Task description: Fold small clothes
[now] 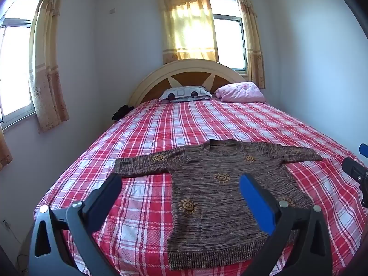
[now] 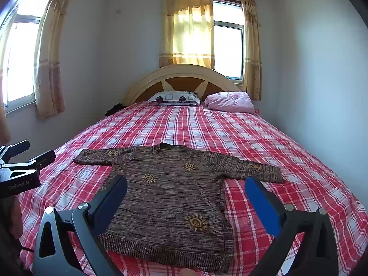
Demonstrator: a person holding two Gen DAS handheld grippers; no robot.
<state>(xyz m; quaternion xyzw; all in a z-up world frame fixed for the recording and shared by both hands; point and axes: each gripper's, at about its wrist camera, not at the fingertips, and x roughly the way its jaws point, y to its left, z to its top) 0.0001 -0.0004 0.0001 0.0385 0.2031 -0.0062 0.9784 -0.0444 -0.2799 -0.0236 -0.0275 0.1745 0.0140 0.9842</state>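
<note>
While left gripper (image 1: pixel 181 188) and right gripper (image 2: pixel 186 191) hover agape, empty: loose-knit sweater (image 1: pixel 214 184) risks snagging, bunching on plaid bedsheet (image 1: pixel 161 126) under shallow pinch.

Dark grey gripper (image 2: pixel 184 197) frames (silver screws), blue pads (image 2: pixel 262 207).

A bed (image 1: pixel 207 124) fills the room, covered by a red and white checked sheet (image 1: pixel 147 207); at its far end stands a rounded cream and brown headboard (image 1: pixel 184 71); against it lie a white patterned pillow (image 1: pixel 185 93) and, to the right, a pink pillow (image 1: pixel 241 93); a dark bundle (image 1: pixel 122 111) sits at the bed's far left edge; yellow curtains (image 1: pixel 188 23) hang over bright windows (image 1: pixel 228 39) on the far wall and on the left wall; the walls are pale.
</note>
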